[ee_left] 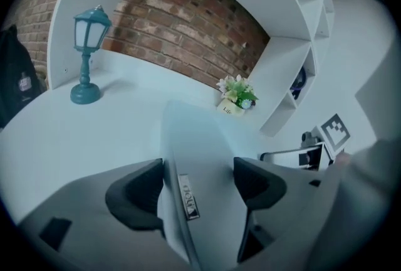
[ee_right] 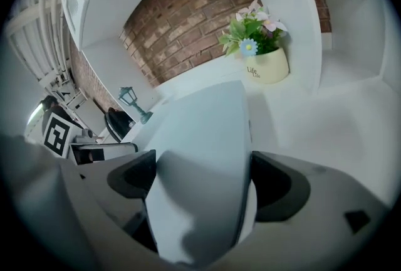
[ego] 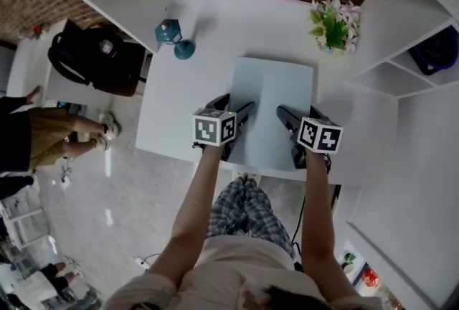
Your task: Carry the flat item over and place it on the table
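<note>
The flat item (ego: 272,93) is a pale blue-grey board lying low over the white table (ego: 215,29), its near end at the table's front edge. My left gripper (ego: 233,106) grips its left near side and my right gripper (ego: 297,115) its right near side. In the left gripper view the flat item (ee_left: 194,138) fills the gap of the left gripper (ee_left: 199,169), a small label showing on its edge. The right gripper view shows the flat item (ee_right: 207,125) wedged inside the right gripper (ee_right: 203,169). I cannot tell whether the board rests on the table.
A teal lantern lamp (ego: 174,36) stands at the table's back left, a flower pot (ego: 333,23) at the back right. White shelves (ego: 409,72) rise on the right. A black backpack (ego: 97,57) and a seated person's legs (ego: 43,133) are to the left.
</note>
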`<action>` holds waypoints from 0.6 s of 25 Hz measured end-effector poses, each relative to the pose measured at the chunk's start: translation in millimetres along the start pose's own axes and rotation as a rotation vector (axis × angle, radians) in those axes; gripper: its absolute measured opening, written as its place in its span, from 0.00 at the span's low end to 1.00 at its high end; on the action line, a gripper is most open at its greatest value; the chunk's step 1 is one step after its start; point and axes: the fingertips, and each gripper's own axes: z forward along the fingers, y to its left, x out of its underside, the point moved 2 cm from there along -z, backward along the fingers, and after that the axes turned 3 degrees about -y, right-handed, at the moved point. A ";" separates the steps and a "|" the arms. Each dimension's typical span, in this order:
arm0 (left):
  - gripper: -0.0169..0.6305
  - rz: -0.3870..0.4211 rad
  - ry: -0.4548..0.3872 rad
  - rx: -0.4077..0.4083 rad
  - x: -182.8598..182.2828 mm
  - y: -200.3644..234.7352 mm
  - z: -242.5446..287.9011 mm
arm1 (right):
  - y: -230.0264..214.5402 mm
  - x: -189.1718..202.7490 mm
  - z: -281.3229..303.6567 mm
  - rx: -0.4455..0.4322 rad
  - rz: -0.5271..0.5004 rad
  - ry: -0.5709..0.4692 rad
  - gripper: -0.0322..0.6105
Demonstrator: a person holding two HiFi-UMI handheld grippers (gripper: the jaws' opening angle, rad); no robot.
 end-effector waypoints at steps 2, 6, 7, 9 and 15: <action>0.56 0.024 0.014 -0.018 0.5 -0.2 3.1 | -2.4 1.3 2.8 0.002 0.004 0.010 0.79; 0.56 0.015 0.023 -0.017 1.0 -0.3 5.2 | -4.6 0.8 3.8 -0.004 -0.007 0.016 0.79; 0.56 0.013 0.025 -0.015 1.2 -0.7 5.3 | -4.8 0.6 3.4 -0.005 -0.011 0.018 0.79; 0.56 0.012 0.026 -0.013 1.1 -0.9 5.1 | -4.4 0.2 2.8 -0.005 -0.014 0.019 0.79; 0.56 0.009 0.027 0.006 -0.9 1.3 4.1 | -2.2 -0.8 3.0 -0.012 0.002 0.007 0.79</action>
